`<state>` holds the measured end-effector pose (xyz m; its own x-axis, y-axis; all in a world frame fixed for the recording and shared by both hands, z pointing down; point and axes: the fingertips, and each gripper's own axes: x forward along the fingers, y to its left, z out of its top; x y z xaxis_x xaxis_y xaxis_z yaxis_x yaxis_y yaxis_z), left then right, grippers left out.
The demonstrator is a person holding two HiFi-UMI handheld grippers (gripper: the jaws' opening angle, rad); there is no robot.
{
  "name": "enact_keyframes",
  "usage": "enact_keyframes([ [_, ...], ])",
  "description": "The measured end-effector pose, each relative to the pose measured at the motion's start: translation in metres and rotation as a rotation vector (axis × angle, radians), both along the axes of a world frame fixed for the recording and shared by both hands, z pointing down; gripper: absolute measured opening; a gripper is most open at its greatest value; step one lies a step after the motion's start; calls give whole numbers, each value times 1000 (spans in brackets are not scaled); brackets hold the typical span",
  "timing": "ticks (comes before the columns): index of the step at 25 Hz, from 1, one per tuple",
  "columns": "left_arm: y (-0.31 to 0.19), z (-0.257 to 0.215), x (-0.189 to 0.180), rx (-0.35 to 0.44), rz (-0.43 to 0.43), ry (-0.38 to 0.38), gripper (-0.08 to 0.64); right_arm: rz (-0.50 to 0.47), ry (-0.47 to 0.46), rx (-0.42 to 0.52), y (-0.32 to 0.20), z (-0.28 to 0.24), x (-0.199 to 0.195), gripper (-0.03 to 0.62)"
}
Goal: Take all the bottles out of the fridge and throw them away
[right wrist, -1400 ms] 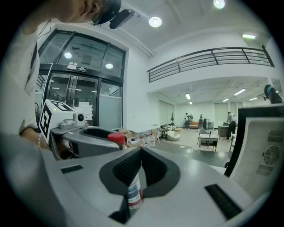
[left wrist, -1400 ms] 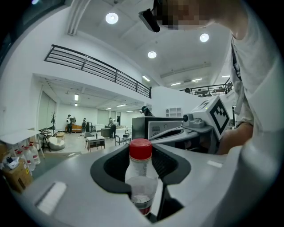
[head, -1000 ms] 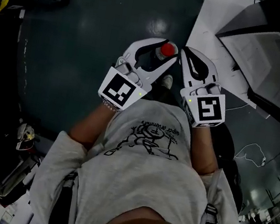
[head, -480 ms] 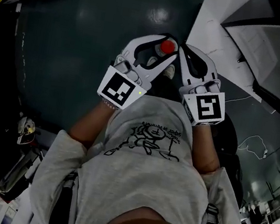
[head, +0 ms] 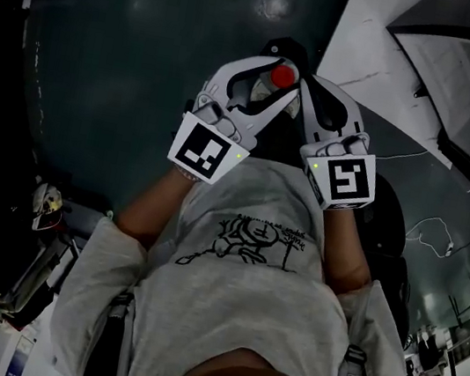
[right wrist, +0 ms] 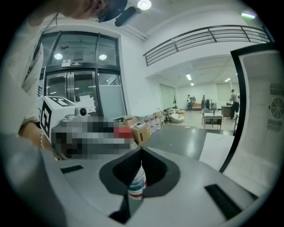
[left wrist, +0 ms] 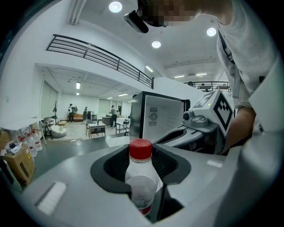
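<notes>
In the head view both grippers are held close together in front of the person's torso. My left gripper (head: 286,73) is shut on a clear bottle with a red cap (head: 280,78). In the left gripper view that bottle (left wrist: 141,177) stands upright, clamped between the jaws. My right gripper (head: 308,97) is shut on a second clear bottle (right wrist: 137,184) with a blue and red label. Only the lower part of this one shows between the jaws. In the head view the gripper hides it.
A white appliance with a black frame (head: 383,47) stands at the upper right of the head view, over a dark shiny floor (head: 150,52). Cardboard boxes and jugs (left wrist: 17,155) line a wall. Tables and people (left wrist: 95,126) are far off in the hall.
Both grippers have sunk a little together, each still clamped on its bottle. The white appliance has slid towards the upper right of the head view.
</notes>
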<state>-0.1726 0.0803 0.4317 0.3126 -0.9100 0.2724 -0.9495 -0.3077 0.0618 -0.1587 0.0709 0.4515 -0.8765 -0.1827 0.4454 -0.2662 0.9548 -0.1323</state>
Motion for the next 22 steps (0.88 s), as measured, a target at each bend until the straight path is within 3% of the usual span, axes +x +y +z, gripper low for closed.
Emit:
enact_keyframes([
  [4,3,21,-1,-11,1,-7,158,5,-7,-21,2,21,0,9],
  [10,7,51,2,-19,13,-12,158,19,65,-47,5,52,3,9],
  [13,7,66,3,-24,17,-11,158,20,-6,-40,6,64,-1,9],
  [18,5,90,3,-30,13,-15,158,23,74,-83,8,92,6,9],
  [22,5,118,3,-53,6,-16,158,35,32,-62,5,111,6,9],
])
